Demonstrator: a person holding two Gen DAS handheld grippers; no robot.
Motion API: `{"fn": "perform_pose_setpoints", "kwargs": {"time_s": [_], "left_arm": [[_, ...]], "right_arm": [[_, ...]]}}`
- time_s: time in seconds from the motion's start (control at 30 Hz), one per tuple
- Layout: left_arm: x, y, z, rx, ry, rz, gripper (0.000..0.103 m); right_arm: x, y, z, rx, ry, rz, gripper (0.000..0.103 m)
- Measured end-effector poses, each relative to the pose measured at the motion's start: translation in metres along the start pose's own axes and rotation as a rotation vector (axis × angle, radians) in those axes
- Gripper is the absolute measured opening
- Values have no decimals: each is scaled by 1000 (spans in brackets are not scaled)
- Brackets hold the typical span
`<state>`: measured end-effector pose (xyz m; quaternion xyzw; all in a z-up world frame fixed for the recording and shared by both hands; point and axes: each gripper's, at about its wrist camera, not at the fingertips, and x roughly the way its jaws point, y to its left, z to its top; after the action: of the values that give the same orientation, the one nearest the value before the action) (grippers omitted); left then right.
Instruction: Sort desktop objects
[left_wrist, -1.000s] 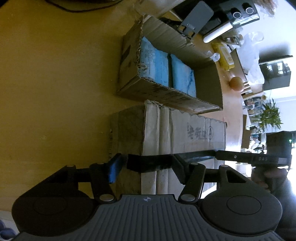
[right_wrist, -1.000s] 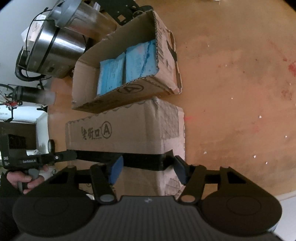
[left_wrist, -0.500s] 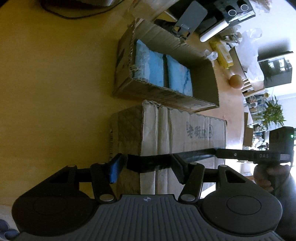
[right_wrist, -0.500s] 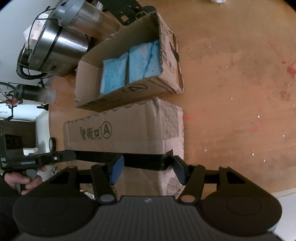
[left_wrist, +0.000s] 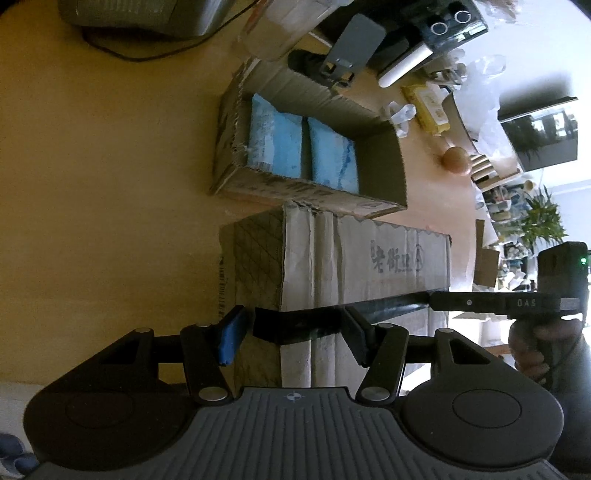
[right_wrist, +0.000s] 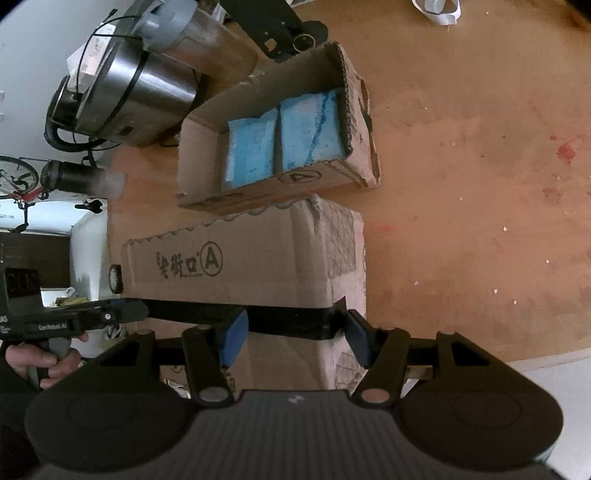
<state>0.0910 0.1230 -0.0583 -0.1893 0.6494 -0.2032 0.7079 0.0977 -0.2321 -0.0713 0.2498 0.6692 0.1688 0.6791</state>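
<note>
Both grippers are clamped on the same closed cardboard box, one at each end. In the left wrist view, the left gripper (left_wrist: 291, 339) has its blue-padded fingers (left_wrist: 231, 341) pressed on the black band (left_wrist: 295, 325) at the near corner of the closed box (left_wrist: 362, 266), low in the middle of the frame. In the right wrist view, the right gripper (right_wrist: 293, 338) grips the opposite end, its pads (right_wrist: 232, 341) squeezing the same black strip where it wraps round the corner. Each camera catches the other gripper at the frame's lower edge, held by a hand (right_wrist: 44, 360). The closed box is brown corrugated card with a wavy cut edge, printed characters and a circled A. Directly above it in both frames, just beside it, sits a second box (right_wrist: 354, 122), open-topped with torn flaps, holding two blue packets (right_wrist: 284, 142) side by side. Both rest on a bare wooden table (right_wrist: 480, 184) speckled with crumbs and a red stain. In the upper left stands a steel pot (right_wrist: 122, 88) wrapped in black cable.
</note>
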Motion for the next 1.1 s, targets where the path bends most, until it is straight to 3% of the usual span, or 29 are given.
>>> {"fn": "perform_pose_setpoints", "kwargs": {"time_s": [0.4,1.1], "left_arm": [[-21,-18,6,12,7,-3,55],[-16,-19,34,-6,12,6,54]], "right_arm": [[-29,16,-4,20,6,-14,61],[-28,19,23,29,9,-30,61]]}}
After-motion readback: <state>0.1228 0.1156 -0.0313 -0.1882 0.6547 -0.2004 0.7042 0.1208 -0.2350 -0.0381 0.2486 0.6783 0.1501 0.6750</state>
